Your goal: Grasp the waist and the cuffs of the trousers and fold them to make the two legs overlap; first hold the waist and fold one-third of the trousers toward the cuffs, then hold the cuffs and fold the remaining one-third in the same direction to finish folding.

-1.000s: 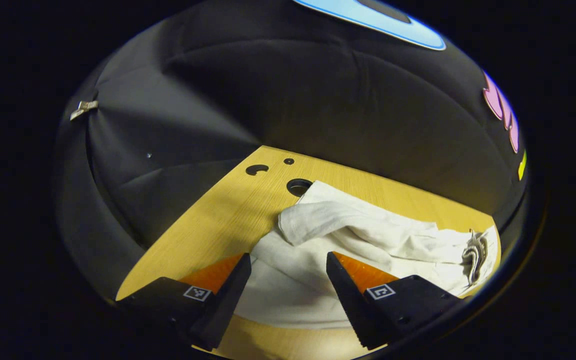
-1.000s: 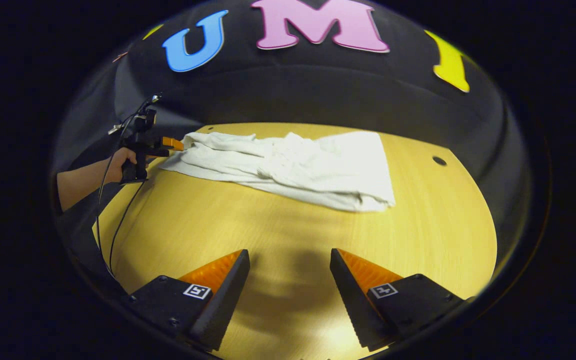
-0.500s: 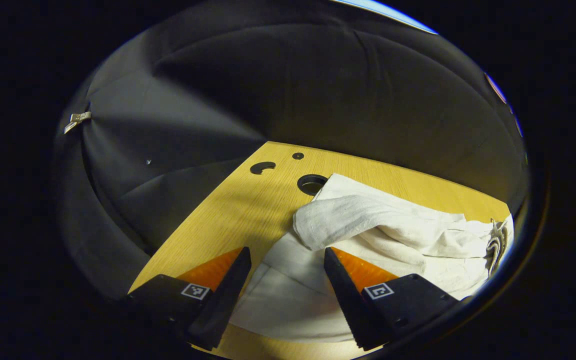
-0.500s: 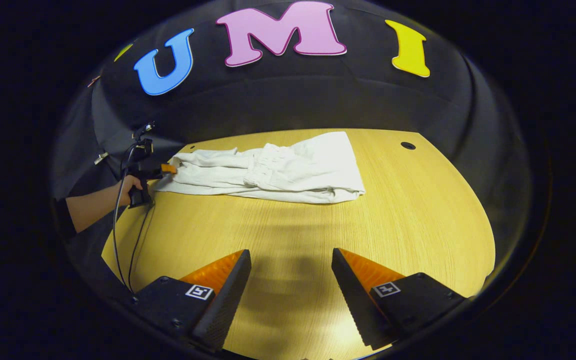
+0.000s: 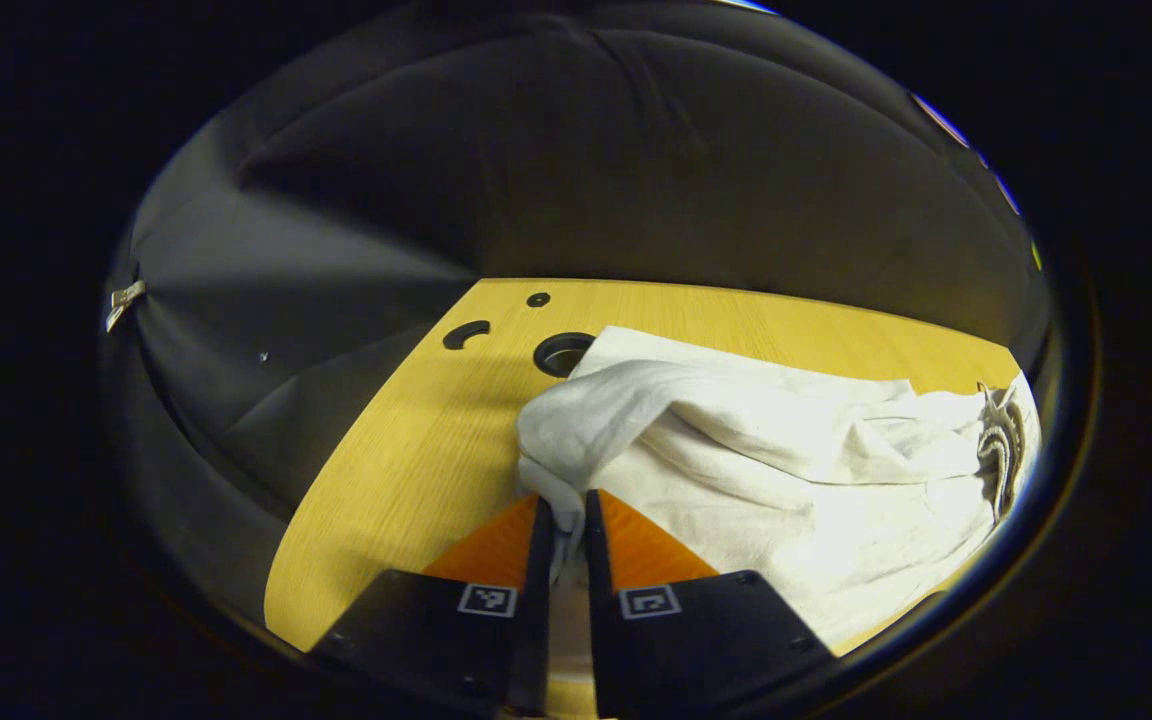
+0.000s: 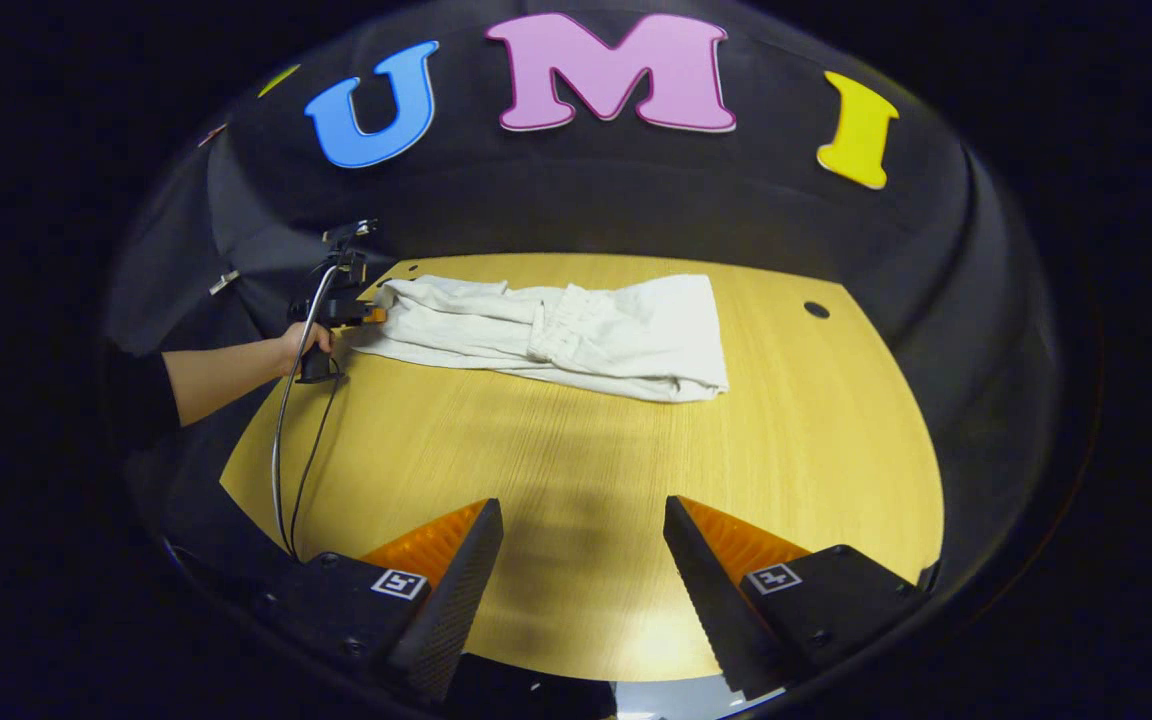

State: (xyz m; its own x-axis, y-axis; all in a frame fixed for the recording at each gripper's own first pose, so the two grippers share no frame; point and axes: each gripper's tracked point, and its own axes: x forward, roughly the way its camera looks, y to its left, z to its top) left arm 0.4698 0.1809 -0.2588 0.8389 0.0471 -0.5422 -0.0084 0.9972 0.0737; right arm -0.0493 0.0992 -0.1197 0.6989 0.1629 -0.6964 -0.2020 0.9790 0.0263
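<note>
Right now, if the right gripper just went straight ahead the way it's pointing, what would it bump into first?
Probably the bare wooden table. The right gripper is open and holds nothing, and it points at the tabletop. The white trousers lie farther along that line, though depth is hard to judge.

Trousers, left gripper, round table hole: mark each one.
trousers [image 6: 626, 340]: right gripper view, on the flat white cloth.
left gripper [image 5: 564, 520]: left gripper view, between its fingertips, pinching the cloth.
round table hole [image 5: 560, 354]: left gripper view, its dark opening.
</note>
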